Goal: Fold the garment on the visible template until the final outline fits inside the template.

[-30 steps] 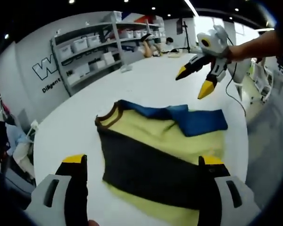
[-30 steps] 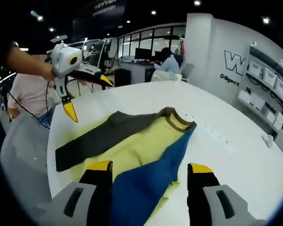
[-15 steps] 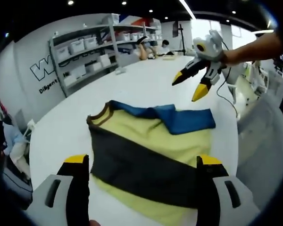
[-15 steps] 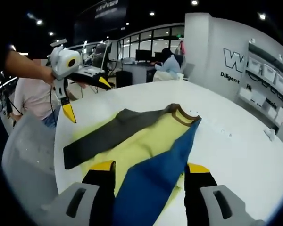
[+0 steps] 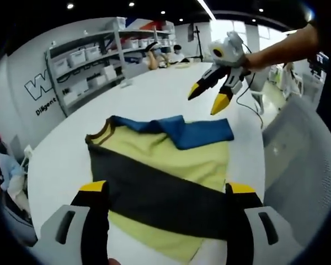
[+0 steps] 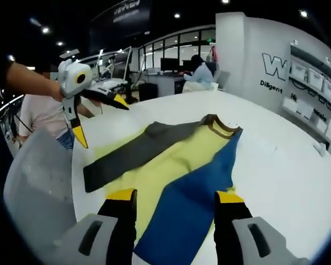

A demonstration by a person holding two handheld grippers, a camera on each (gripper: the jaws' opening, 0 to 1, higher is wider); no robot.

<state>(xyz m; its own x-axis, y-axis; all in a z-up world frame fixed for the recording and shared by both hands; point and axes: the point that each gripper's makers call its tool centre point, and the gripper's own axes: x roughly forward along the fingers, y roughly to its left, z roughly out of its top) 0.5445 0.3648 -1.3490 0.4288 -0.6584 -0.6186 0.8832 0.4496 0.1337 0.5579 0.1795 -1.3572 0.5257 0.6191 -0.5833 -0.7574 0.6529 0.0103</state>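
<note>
Two tools, left (image 5: 163, 190) and right (image 6: 174, 199), hover with jaws spread and holding nothing; we see the garment (image 5: 160, 165) flat on the tabletop (image 5: 60, 165), stretched between them, equally near.

A white round desk (image 5: 154, 94) carries the work. Grey shelving (image 5: 83, 61) loaded with white storage bins (image 5: 77, 56) stands against a white wall bearing dark lettering (image 6: 276, 69). A seated person (image 6: 201, 72) works at a distant bench beside dark-framed windows (image 6: 174, 52). Recessed ceiling lights (image 6: 179, 15) are lit.
</note>
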